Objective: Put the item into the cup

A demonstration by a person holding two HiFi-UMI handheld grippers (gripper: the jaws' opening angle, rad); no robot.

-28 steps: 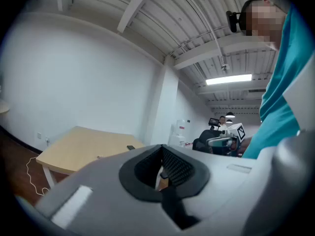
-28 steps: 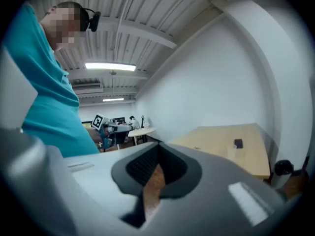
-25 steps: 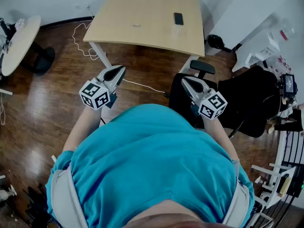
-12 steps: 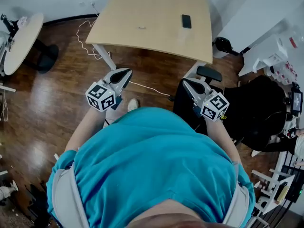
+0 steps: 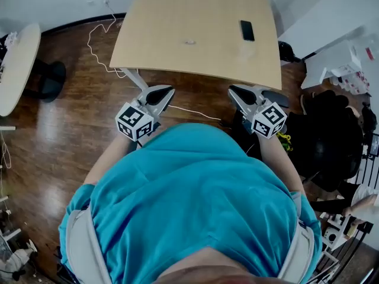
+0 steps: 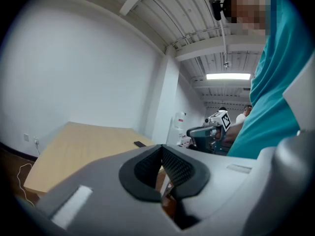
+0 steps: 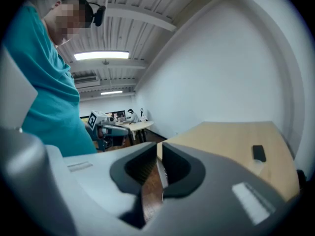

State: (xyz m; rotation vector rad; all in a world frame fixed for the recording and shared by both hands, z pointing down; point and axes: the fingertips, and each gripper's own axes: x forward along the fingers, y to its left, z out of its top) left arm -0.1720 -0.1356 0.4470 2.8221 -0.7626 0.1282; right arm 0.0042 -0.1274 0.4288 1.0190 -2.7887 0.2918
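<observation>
Poised near the pale wooden rectangular surface [image 5: 177, 16], ready to reach: left claw [image 5: 164, 92] closed, empty; right claw [image 5: 237, 92] opening, empty.

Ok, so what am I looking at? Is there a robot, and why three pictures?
No robot: a person in a teal shirt holds a left gripper and right gripper, two-jawed clamps. The top-down picture comes from a camera on the person's head; the other two from cameras riding on each gripper, looking along its jaws. On the wooden table lie a small item, a dark flat thing and, faintly, what looks like a clear cup. Nothing is held: the left jaws are shut, the right jaws are opening with nothing between.
</observation>
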